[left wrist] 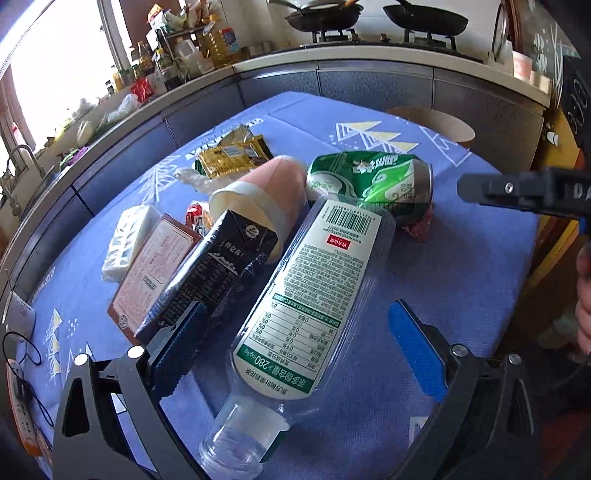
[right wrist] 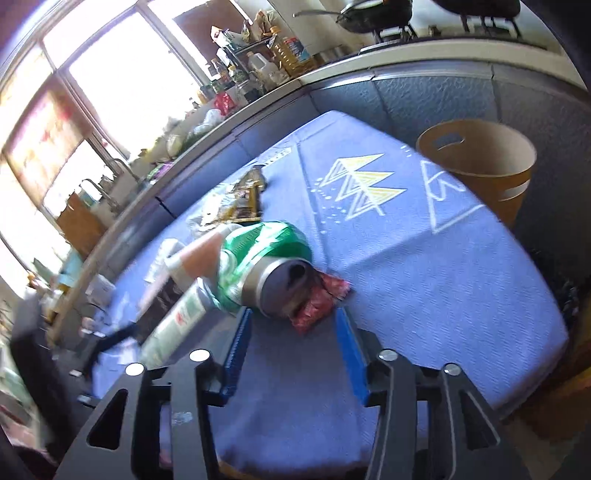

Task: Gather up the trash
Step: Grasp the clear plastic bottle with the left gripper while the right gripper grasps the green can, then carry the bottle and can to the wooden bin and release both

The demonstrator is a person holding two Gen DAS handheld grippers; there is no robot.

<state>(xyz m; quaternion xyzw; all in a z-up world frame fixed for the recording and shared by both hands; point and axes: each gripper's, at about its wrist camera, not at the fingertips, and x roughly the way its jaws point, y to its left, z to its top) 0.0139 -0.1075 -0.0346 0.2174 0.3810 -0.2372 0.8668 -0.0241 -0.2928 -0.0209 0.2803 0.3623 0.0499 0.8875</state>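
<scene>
Trash is lying heaped mid-surface: a clear bottle [left wrist: 314,280] is being straddled by the wide-open left tongs [left wrist: 295,347], untouched, beside a black carton [left wrist: 218,266]. A crushed green can [right wrist: 258,266] is being framed by the part-open, empty right tongs [right wrist: 291,332]. A brown bin [right wrist: 484,162] is standing beyond the surface's [right wrist: 424,258] far edge.

Across the table, a blue cloth [left wrist: 461,258] with white and yellow triangles. Behind it, grey cabinet fronts [left wrist: 369,81] under a pale counter. On the stove, two dark pans: left pan [left wrist: 325,16] and right pan [left wrist: 424,18]. Further left, a large oil bottle [left wrist: 218,42] beside a crowded rack [left wrist: 166,26]. Bright window [left wrist: 55,66] above a curved tap [left wrist: 22,155]. At the cloth's left edge, a white power strip [left wrist: 20,406] with black cable, and perhaps a small white cup [left wrist: 18,314].
</scene>
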